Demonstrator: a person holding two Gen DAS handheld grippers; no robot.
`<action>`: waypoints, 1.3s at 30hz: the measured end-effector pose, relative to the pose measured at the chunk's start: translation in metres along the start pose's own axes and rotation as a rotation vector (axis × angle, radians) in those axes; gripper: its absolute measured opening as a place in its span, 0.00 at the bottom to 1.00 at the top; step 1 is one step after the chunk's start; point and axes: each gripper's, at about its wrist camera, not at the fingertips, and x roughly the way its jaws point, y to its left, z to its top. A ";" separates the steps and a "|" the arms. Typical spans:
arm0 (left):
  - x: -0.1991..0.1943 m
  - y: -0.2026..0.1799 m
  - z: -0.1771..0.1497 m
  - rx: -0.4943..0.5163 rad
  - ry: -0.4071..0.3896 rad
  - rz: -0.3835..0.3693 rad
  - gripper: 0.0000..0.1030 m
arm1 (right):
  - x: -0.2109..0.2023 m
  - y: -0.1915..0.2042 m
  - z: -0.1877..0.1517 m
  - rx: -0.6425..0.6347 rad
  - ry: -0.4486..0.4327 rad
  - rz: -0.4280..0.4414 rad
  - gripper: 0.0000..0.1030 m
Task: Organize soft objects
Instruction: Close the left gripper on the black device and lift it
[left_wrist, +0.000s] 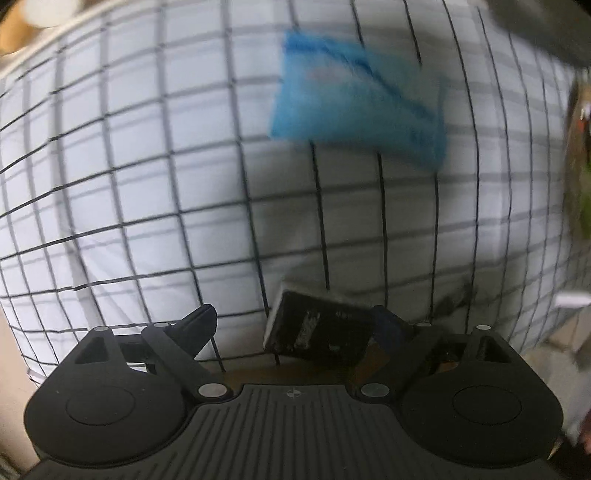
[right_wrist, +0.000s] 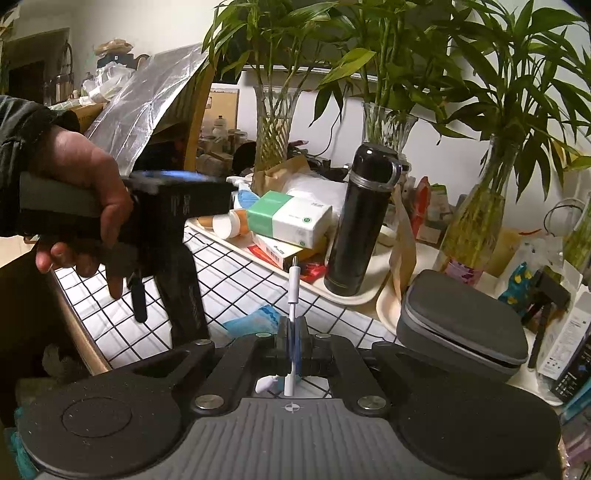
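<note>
In the left wrist view, a blue cloth (left_wrist: 354, 96) lies on the white grid-patterned surface (left_wrist: 147, 166), far ahead of my left gripper (left_wrist: 291, 321). The left gripper is open; a dark pad with a white edge (left_wrist: 317, 325) shows between its fingers. The view is blurred. In the right wrist view, my right gripper (right_wrist: 292, 332) is shut on a white pen-like stick (right_wrist: 293, 288) that stands upright between the jaws, with a blue edge in the gap. The blue cloth (right_wrist: 255, 321) lies just left of it. The hand with the left gripper (right_wrist: 162, 229) is at the left.
A black flask (right_wrist: 360, 218) and a green-and-white tissue box (right_wrist: 288, 218) rest on a cream tray (right_wrist: 351, 295). A grey zip case (right_wrist: 461, 328) sits to the right. Glass vases with bamboo plants (right_wrist: 476, 221) stand behind. The table's edge (right_wrist: 81, 332) runs at the left.
</note>
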 end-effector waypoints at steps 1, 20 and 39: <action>0.004 -0.004 0.003 0.016 0.026 0.011 0.88 | 0.000 0.000 0.000 -0.001 -0.001 -0.001 0.04; 0.005 -0.041 0.036 0.152 0.033 0.074 0.60 | -0.002 -0.007 -0.002 0.019 -0.006 -0.007 0.04; -0.031 -0.028 -0.032 0.147 -0.182 -0.019 0.43 | -0.002 -0.008 -0.002 0.026 -0.005 -0.029 0.04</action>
